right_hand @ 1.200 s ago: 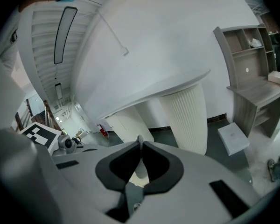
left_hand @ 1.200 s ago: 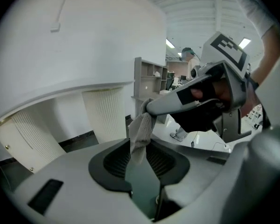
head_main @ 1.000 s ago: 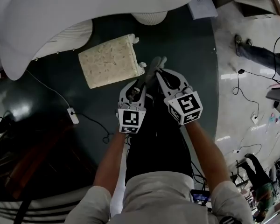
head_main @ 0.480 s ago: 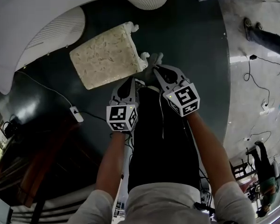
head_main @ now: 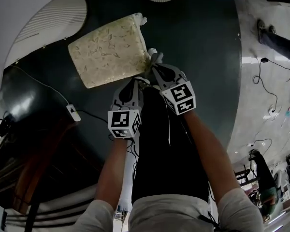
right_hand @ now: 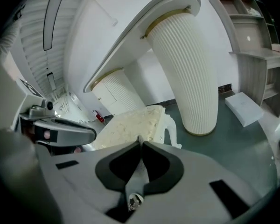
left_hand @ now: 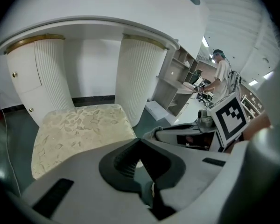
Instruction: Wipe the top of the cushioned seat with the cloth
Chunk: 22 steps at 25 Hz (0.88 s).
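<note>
The cushioned seat (head_main: 106, 52) is a cream, leaf-patterned stool on the dark floor; it also shows as the seat (left_hand: 79, 129) and the seat (right_hand: 128, 125). My right gripper (head_main: 154, 67) hangs by its near right corner, shut on a thin pale grey cloth (head_main: 154, 57). In the right gripper view the cloth (right_hand: 136, 174) lies pinched between the jaws of the right gripper (right_hand: 140, 141). My left gripper (head_main: 137, 81) is just beside it, a little nearer to me, over the floor. The left gripper (left_hand: 139, 141) has its jaw tips together, with nothing seen between them.
White ribbed pillars (right_hand: 186, 69) carry a curved white counter (head_main: 19, 13) just behind the seat. A cable with a power strip (head_main: 73, 114) lies on the floor at the left. A white box (right_hand: 245, 108) and shelves (right_hand: 256, 55) stand at the right. A person (left_hand: 221, 73) stands far off.
Both grippers have sunk and moved toward the seat's near right corner, the right one with the cloth in it. The seat now lies closer in the head view.
</note>
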Tool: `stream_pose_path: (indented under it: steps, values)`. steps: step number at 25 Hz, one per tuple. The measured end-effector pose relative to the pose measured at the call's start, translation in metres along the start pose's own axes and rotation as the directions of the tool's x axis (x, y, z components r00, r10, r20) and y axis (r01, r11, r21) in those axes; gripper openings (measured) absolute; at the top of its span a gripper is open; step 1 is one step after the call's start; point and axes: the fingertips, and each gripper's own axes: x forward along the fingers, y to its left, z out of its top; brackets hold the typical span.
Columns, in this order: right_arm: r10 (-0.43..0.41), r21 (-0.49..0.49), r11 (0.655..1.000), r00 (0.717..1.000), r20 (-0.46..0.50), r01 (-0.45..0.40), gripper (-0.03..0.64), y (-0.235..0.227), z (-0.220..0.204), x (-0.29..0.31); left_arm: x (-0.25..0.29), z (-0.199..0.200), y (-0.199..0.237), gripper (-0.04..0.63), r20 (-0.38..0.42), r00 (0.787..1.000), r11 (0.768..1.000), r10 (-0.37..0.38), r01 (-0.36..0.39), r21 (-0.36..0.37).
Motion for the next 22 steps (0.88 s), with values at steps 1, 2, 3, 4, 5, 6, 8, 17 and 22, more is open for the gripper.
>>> stream_pose_path:
  steps: [1,2,3,4,5,6,8,17,22]
  values:
    - [-0.004,-0.005,1.000,1.000,-0.007,0.004,0.026,0.003,-0.003,0.005,-0.001,-0.003,0.002,0.014,-0.004,1.000,1.000,0.000,0.000,-0.002]
    - [-0.010,-0.013,1.000,1.000,-0.014,0.010,0.026,0.004,-0.006,0.009,0.000,-0.006,0.004,0.014,-0.007,1.000,1.000,0.000,0.000,-0.004]
    - [-0.018,-0.024,1.000,1.000,-0.020,0.017,0.026,0.005,-0.008,0.015,0.002,-0.008,0.006,0.014,-0.007,1.000,1.000,0.001,-0.001,-0.006]
    - [-0.022,-0.037,0.999,0.999,-0.025,0.021,0.026,0.006,-0.011,0.022,0.003,-0.009,0.010,0.014,-0.005,1.000,1.000,0.005,-0.005,-0.008]
    - [-0.022,-0.048,0.999,0.999,-0.029,0.021,0.026,0.008,-0.012,0.029,0.003,-0.008,0.015,0.014,-0.001,1.000,1.000,0.014,-0.014,-0.010]
    - [-0.020,-0.055,0.998,0.999,-0.033,0.018,0.026,0.012,-0.014,0.035,0.001,-0.008,0.019,0.014,0.002,1.000,1.000,0.025,-0.025,-0.014]
    - [-0.028,-0.067,0.997,0.999,-0.046,0.025,0.026,0.017,-0.020,0.041,-0.005,-0.007,0.023,0.014,0.011,0.999,0.998,0.044,-0.043,-0.034]
    - [-0.123,-0.098,0.988,0.990,-0.062,0.117,0.026,0.004,-0.007,0.064,-0.016,-0.006,0.048,0.014,0.029,0.999,0.994,0.046,-0.043,-0.096]
    - [-0.163,-0.104,0.982,0.985,-0.050,0.157,0.026,-0.006,0.012,0.075,-0.016,-0.001,0.064,0.014,0.041,0.998,0.991,0.044,-0.039,-0.131]
